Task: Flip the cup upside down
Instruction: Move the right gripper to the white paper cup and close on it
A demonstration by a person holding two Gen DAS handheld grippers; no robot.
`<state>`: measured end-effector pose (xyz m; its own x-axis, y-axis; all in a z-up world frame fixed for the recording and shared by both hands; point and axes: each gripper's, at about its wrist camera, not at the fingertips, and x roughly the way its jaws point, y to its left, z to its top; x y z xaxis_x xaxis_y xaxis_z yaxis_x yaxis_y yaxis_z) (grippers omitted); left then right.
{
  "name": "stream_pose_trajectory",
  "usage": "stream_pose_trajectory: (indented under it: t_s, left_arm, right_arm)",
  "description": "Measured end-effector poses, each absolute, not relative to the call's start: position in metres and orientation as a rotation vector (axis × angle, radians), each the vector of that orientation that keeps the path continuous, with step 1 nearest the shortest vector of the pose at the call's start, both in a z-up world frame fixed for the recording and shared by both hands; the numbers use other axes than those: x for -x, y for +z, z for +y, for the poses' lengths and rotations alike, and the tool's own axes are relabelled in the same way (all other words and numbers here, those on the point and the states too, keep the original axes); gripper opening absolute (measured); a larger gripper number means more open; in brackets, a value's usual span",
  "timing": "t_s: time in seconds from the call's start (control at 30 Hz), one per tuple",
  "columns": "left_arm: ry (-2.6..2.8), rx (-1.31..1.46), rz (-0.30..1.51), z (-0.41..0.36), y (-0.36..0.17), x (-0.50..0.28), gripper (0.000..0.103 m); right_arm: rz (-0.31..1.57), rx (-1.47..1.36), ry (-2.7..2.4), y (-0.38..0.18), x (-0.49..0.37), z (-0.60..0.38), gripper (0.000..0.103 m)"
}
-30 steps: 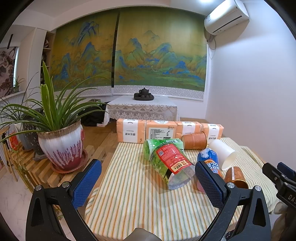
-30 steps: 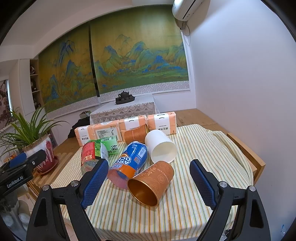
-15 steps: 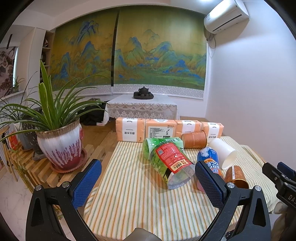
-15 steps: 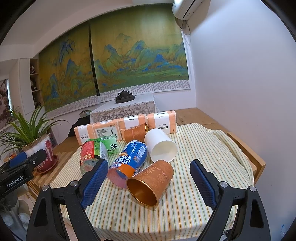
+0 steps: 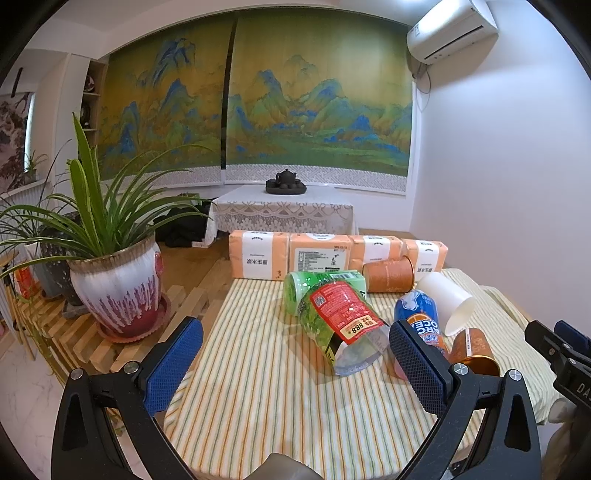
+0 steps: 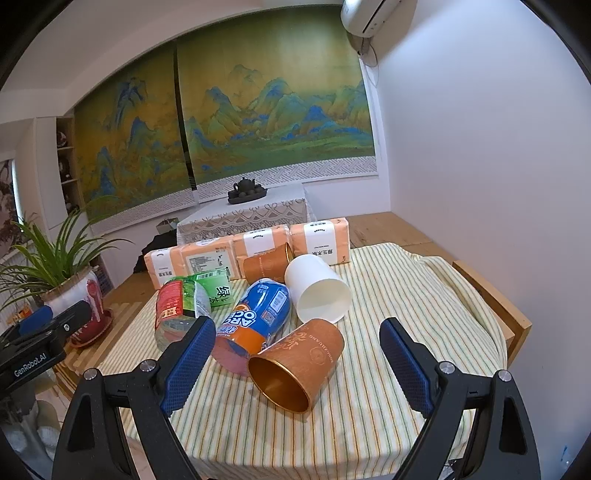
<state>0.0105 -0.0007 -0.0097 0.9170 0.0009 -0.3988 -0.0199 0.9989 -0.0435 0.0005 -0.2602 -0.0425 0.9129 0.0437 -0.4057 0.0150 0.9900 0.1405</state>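
Apparently pre-grasp: right claw (image 6: 297,363) spread wide, lined up on sideways orange cup (image 6: 295,363) for flipping; left claw (image 5: 295,365) apart, idle.

A wide green-and-gold landscape mural of blue mountains (image 5: 295,107) fills the far wall, edged below by a white patterned border; a white air conditioner (image 5: 452,27) hangs high on the plain white right wall (image 5: 498,184); beneath the mural a low table draped in white lace cloth (image 5: 282,212) carries a dark teapot on a round tray (image 5: 286,182); the floor is pale wood (image 6: 391,229); at the left, a slatted wooden stand (image 5: 74,339) holds a long-leaved green plant in a white-and-crimson glazed pot (image 5: 118,284); open shelves (image 5: 90,99) stand in the left corner.
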Motion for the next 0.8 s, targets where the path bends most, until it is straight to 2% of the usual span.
stream_pose_trajectory:
  t_s: [0.3,0.8]
  left_arm:
    - [0.015,0.046,0.440,0.000,-0.018,-0.023,0.102]
    - [0.040,0.038,0.497,0.009,-0.036,-0.044,0.102]
  right_arm:
    - [0.475,-0.140,0.058,-0.040,-0.024,-0.269,0.089]
    - [0.655,-0.125,0.123,-0.039,-0.114,-0.312,0.091]
